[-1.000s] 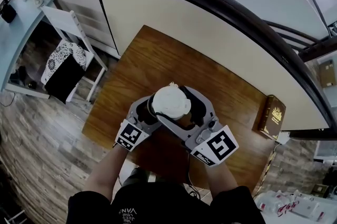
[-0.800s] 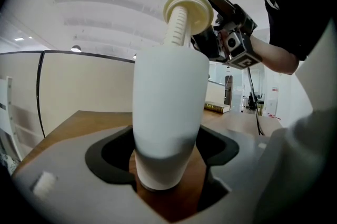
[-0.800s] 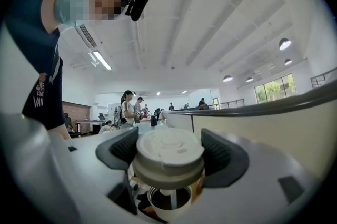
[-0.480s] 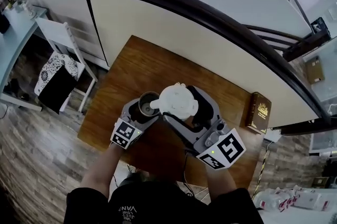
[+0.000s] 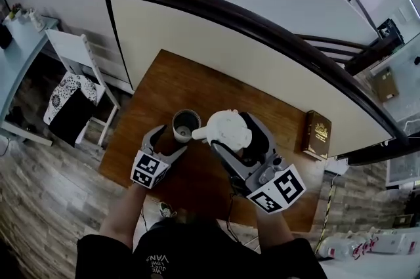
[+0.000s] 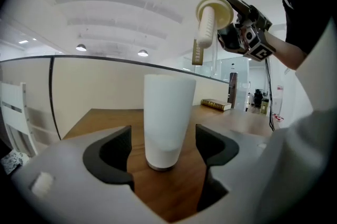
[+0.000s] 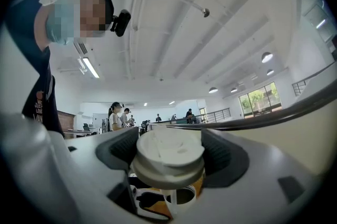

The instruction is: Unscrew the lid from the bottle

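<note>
Unscrewing looks done: I'm holding the lid [image 5: 228, 128] in the right gripper [image 7: 171, 155] beside the bottle [image 5: 186, 124], left gripper [image 6: 163, 150] gaping around it; set-down next.

Bottle [image 5: 186, 125]: white, open-topped, upright on the worktop [image 5: 197, 81], between the parted jaws of my left claw [image 6: 164, 152], touching neither. Lid [image 5: 228, 128]: cream, with a side projection, clamped in my right claw [image 5: 235, 133], raised beside the bottle's right.

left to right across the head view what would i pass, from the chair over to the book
white chair → bottle → lid → book
</note>
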`<act>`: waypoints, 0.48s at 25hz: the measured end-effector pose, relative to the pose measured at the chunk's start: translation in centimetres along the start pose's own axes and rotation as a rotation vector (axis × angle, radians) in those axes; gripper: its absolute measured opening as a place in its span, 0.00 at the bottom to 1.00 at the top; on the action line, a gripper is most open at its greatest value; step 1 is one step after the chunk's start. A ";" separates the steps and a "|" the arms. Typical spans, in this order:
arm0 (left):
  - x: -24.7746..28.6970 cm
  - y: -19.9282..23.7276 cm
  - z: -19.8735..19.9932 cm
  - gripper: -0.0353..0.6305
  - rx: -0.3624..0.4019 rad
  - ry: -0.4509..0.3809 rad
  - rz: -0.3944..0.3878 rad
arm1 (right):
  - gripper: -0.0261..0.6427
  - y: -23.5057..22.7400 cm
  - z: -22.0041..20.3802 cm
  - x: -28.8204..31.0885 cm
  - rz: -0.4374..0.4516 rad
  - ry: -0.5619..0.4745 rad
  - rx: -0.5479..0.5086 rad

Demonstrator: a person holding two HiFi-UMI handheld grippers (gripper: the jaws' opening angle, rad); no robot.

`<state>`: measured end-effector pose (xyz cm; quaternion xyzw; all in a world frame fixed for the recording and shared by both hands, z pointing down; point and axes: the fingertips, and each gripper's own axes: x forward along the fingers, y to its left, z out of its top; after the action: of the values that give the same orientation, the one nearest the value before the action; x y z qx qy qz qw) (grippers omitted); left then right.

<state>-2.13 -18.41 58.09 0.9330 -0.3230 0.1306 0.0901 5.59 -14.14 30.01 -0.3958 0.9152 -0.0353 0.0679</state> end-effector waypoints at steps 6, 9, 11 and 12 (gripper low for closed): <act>-5.9 -0.2 2.8 0.61 -0.057 -0.066 0.099 | 0.56 1.4 -1.0 -1.6 -0.045 -0.004 0.048; -8.7 -0.8 5.0 0.60 -0.064 -0.128 0.106 | 0.56 2.6 -1.6 -2.2 -0.053 -0.002 0.055; -10.3 -1.4 6.4 0.60 -0.056 -0.157 0.104 | 0.56 3.5 -2.0 -2.6 -0.056 -0.002 0.058; -11.0 -1.6 7.0 0.60 -0.046 -0.167 0.102 | 0.56 3.9 -2.2 -2.8 -0.059 -0.002 0.063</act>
<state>-8.14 -12.55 47.94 0.9206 -0.3795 0.0493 0.0774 4.34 -9.44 31.98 -0.4202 0.9015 -0.0656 0.0800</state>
